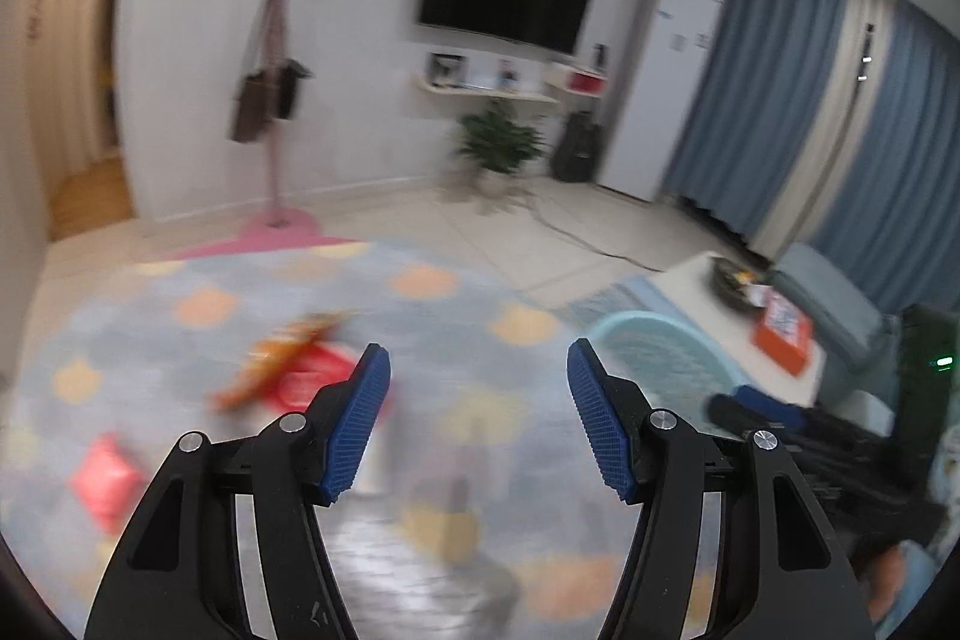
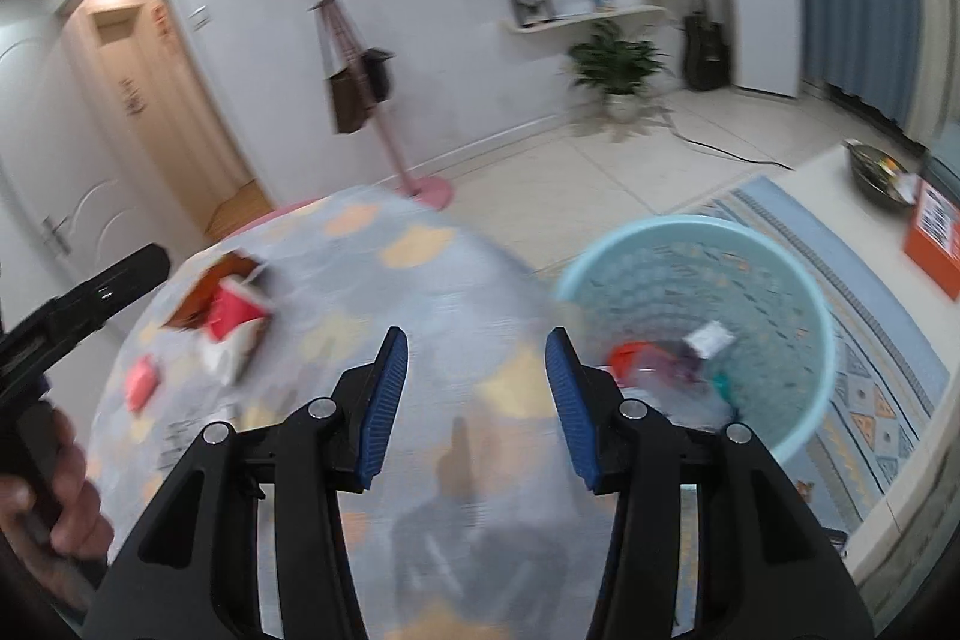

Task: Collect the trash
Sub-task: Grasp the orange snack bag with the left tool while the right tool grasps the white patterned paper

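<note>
My left gripper (image 1: 478, 388) hangs open over a round table with a pastel patterned cloth (image 1: 180, 280), nothing between its blue pads. Blurred trash lies on the cloth ahead and to the left: an orange wrapper (image 1: 270, 364), a red packet (image 1: 312, 379) and a small pink packet (image 1: 105, 478). My right gripper (image 2: 477, 382) is open and empty too, above the same cloth (image 2: 390, 244). Left of it lie a red-and-white carton (image 2: 237, 319), a brown wrapper (image 2: 201, 295) and the pink packet (image 2: 141, 382). A light blue basket (image 2: 822, 340) on the floor to the right holds several pieces of trash (image 2: 666, 358).
The left gripper's black body and the hand holding it (image 2: 66, 472) show at the left edge of the right wrist view. A low white table (image 2: 840, 196) with an orange box (image 2: 933, 232) and a dark bowl stands right. A pink coat stand (image 2: 414, 184), a plant (image 2: 618, 64) and tiled floor lie beyond.
</note>
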Demonstrator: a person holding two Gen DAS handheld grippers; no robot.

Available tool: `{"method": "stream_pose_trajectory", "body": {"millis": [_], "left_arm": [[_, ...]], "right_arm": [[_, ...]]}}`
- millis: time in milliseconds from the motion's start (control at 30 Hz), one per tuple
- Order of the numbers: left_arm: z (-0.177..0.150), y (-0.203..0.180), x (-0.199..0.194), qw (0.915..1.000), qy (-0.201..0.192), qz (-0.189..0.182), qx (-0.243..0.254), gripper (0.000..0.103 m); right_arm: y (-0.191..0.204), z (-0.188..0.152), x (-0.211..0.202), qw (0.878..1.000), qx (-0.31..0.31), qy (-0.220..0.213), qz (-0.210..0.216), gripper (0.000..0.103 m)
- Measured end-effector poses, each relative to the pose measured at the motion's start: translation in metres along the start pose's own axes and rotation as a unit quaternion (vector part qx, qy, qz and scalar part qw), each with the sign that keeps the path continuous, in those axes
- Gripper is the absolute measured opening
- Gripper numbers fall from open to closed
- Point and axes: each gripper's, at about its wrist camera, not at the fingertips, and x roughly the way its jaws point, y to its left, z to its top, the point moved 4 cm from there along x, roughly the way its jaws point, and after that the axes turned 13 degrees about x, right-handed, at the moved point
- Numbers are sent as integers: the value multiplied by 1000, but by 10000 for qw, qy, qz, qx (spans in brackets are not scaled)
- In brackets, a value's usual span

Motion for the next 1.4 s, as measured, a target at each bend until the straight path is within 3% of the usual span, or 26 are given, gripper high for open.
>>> {"method": "stream_pose_trajectory", "body": {"millis": [133, 200, 267, 433, 767, 1100, 1200, 1400], "left_arm": [[-17, 38, -2, 9991, 263, 313, 52, 60], [-29, 51, 4, 9973, 423, 491, 350, 60], [-40, 61, 16, 9942, 572, 654, 640, 60], [-48, 90, 31, 9959, 665, 530, 293, 55], [-47, 92, 62, 9934, 852, 563, 523, 54], [-51, 92, 61, 9967, 698, 295, 283, 14], [-50, 95, 57, 9974, 614, 308, 222, 10], [-49, 105, 43, 9988, 388, 292, -97, 5]], "right_arm": [[42, -19, 5, 9991, -270, 180, 271, 52], [57, -32, 10, 9985, -332, 271, 334, 59], [72, -51, 17, 9975, -363, 418, 433, 59], [101, -89, 30, 9932, -751, 670, 585, 59], [141, -127, 45, 9840, -1362, 1002, 569, 63], [156, -139, 52, 9801, -1684, 966, 405, 63], [160, -142, 49, 9780, -1826, 909, 435, 63], [155, -143, 28, 9773, -1710, 769, 987, 68]]}}
